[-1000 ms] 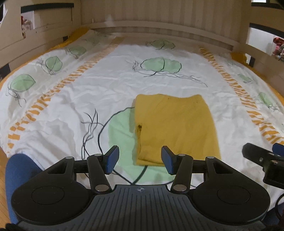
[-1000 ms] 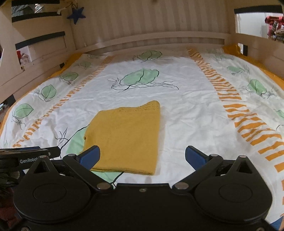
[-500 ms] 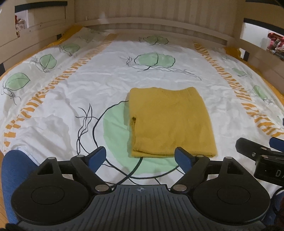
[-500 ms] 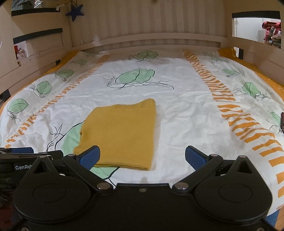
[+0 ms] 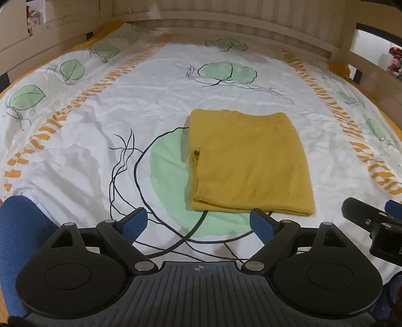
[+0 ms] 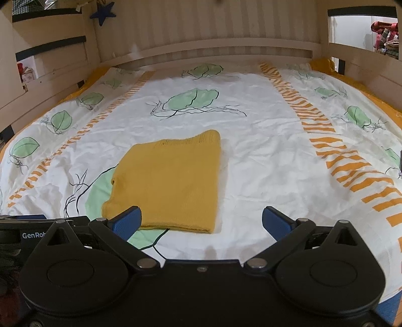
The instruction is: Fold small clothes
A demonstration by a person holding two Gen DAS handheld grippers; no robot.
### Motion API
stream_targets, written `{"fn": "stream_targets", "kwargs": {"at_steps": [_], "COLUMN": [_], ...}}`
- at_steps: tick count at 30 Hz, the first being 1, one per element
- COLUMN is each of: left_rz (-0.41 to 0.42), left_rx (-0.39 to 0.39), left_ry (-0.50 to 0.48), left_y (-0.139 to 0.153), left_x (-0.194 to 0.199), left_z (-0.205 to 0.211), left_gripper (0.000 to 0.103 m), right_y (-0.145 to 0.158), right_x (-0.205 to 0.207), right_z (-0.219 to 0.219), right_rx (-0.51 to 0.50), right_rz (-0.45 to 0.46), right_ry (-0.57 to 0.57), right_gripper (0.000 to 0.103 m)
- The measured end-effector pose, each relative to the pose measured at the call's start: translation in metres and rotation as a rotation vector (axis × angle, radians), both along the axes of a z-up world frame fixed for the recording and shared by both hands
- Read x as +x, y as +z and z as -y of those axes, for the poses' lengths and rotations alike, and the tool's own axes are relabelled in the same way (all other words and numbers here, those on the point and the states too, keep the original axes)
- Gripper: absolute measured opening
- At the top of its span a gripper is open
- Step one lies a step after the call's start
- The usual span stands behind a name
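We're looking at the yellow garment [image 5: 248,166], and it lies folded into a neat rectangle a little right of centre in the left wrist frame, partly over the big green leaf print of the bedsheet [image 5: 105,125]. Layered edges show along its left and near sides, so we judge the folding of this piece done, or all but done; no other clothes turn up in either view, so what may be left is one more fold or simply setting it aside.

The left gripper [image 5: 198,222] sits low in its frame with its jaws opening to a wide spread. Nothing is between them, and the garment's near edge lies just beyond the blue tips. The right gripper [image 6: 201,221] also stands wide apart and empty, and its left pad overlaps the garment's near corner in the picture; whether it touches the cloth we can't quite tell from this angle.

From the left wrist we get the stacked layers and a small dark spot on the garment's left edge, plus a blue sleeve [image 5: 22,239] at lower left. The right wrist shows instead the knitted far edge, the clean right-hand fold, a dark blue star [image 6: 101,12] hanging at upper left, and the wooden bed frame [image 6: 226,47] across the top.
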State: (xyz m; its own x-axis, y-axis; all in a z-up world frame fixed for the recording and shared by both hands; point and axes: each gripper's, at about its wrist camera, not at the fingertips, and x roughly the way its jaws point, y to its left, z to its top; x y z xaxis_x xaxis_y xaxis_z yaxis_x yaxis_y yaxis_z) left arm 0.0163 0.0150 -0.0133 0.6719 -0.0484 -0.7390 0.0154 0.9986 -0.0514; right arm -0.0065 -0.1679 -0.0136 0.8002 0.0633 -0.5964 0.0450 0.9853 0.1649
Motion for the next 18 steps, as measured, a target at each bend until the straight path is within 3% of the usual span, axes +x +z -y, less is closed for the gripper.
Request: {"fn": "stream_targets", "kwargs": {"at_steps": [18], "left_rz": [-0.033], "left_rx": [0.006], "left_ry": [-0.003], "left_y": [-0.0057], "left_x": [0.0046], "left_z": [0.0013], "left_gripper": [0.089], "right_y": [-0.0013], "right_x": [0.0042], "right_z": [0.0005], "right_rx": [0.012], "right_rz": [-0.011], "right_ry": [0.013], "right_gripper": [0.102]}}
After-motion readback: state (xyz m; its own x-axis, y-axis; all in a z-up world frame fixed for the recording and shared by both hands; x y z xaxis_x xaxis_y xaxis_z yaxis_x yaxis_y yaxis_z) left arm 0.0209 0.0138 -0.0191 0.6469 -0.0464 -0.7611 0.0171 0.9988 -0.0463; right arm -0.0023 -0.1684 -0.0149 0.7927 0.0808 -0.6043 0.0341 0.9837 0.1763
